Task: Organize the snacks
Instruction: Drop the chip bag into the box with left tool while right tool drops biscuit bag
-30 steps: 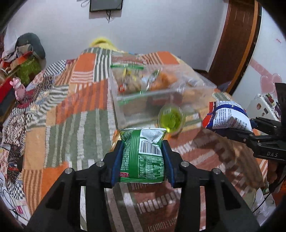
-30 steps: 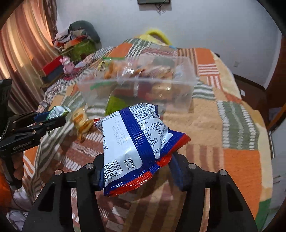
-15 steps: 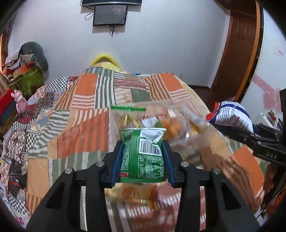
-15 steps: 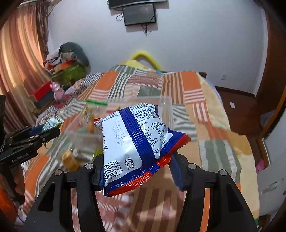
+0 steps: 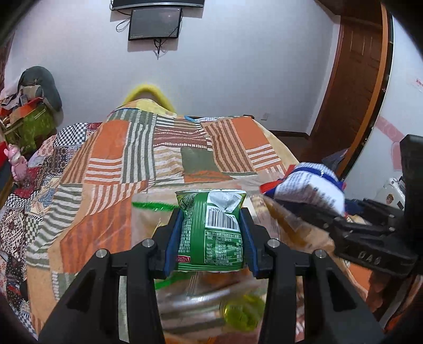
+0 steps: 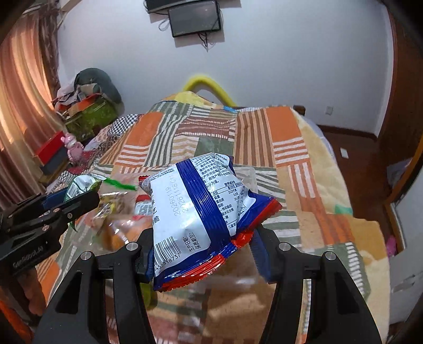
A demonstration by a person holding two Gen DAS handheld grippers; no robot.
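Note:
My left gripper (image 5: 210, 238) is shut on a green snack packet (image 5: 211, 235), held above a clear plastic box (image 5: 201, 299) of snacks on the bed. My right gripper (image 6: 203, 238) is shut on a blue, white and red snack bag (image 6: 195, 217), also over the box (image 6: 246, 172). The right gripper and its bag (image 5: 309, 186) show at the right of the left wrist view. The left gripper with the green packet (image 6: 79, 185) shows at the left of the right wrist view. A small round green cup (image 5: 243, 312) lies blurred below my left gripper.
A patchwork orange, green and striped blanket (image 5: 127, 158) covers the bed. Cluttered boxes and clothes (image 6: 84, 105) stand at the far left by a curtain. A white wall with a black screen (image 5: 154, 22) is behind, a wooden door (image 5: 357, 79) at right.
Both grippers have risen and moved forward over the clear box with their packets held. The box and green cup now sit lower and closer in both views.

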